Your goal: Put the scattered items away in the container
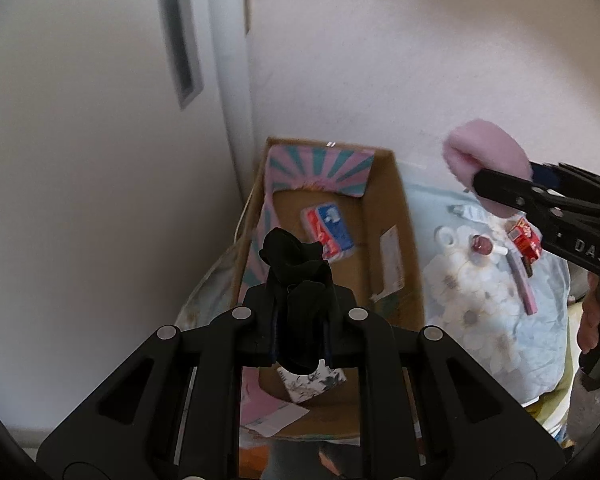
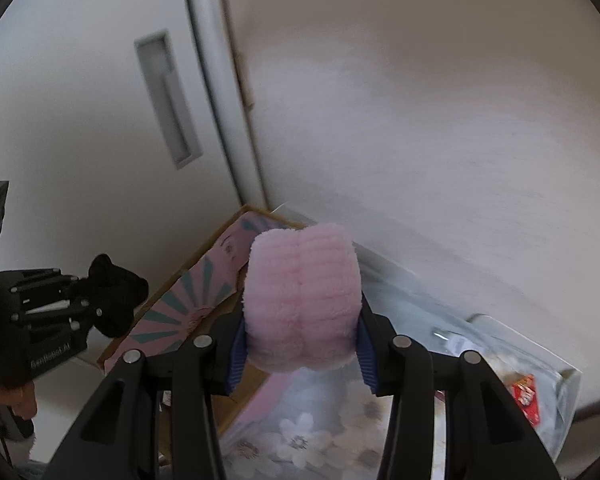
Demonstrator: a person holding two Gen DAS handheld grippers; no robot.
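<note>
The left tool (image 1: 300, 320) is clamped on a bundle of black fabric (image 1: 298, 276) and hangs above the open cardboard box (image 1: 400, 240); in the right wrist view its side carries pale lettering, too blurred to read. The box stands in the corner against the white wall, on a bed covered by a pale blue cloth with white flowers (image 1: 472, 312). Its inner flaps show a pink and teal sunburst print. Inside lie a red, white and blue packet (image 1: 330, 230) whose print cannot be read, a floral patterned packet (image 1: 314, 384) near the front, and a white paper slip (image 1: 280, 420).

To the right of the box, the right tool (image 2: 302, 344), marked "DAS" on its side, is closed on a fluffy pink cloth (image 2: 302, 300), held just past the box's far corner. On the cloth beneath lie a small red carton (image 1: 526, 242), a white ring (image 1: 446, 236), a small dark red round thing (image 1: 482, 245) and a pink stick (image 1: 524, 284).
</note>
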